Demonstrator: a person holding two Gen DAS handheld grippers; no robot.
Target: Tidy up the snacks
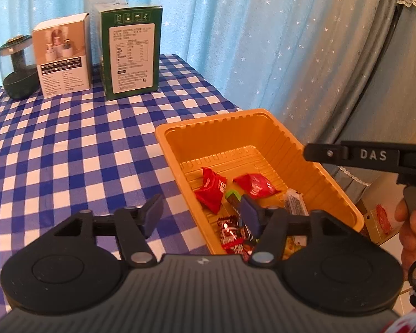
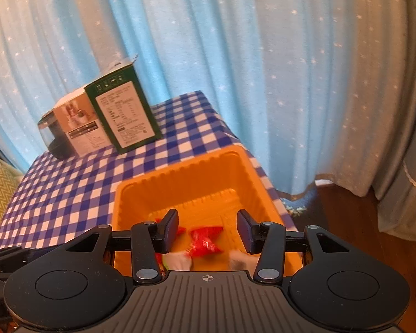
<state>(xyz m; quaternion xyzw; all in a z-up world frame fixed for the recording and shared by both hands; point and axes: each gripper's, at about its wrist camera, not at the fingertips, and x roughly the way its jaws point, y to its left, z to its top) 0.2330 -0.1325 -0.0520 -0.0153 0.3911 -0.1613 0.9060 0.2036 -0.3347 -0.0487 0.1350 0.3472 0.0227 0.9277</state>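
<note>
orange tray (image 1: 285, 138) holds snacks (image 1: 253, 184); left gripper (image 1: 201, 216) and right gripper (image 2: 208, 230) both apart, empty.

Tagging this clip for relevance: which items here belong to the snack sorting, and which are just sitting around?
Job:
orange tray
red snack packets
white wrapped snack

Lying about:
green box
white box
dark glass-domed gadget
</note>
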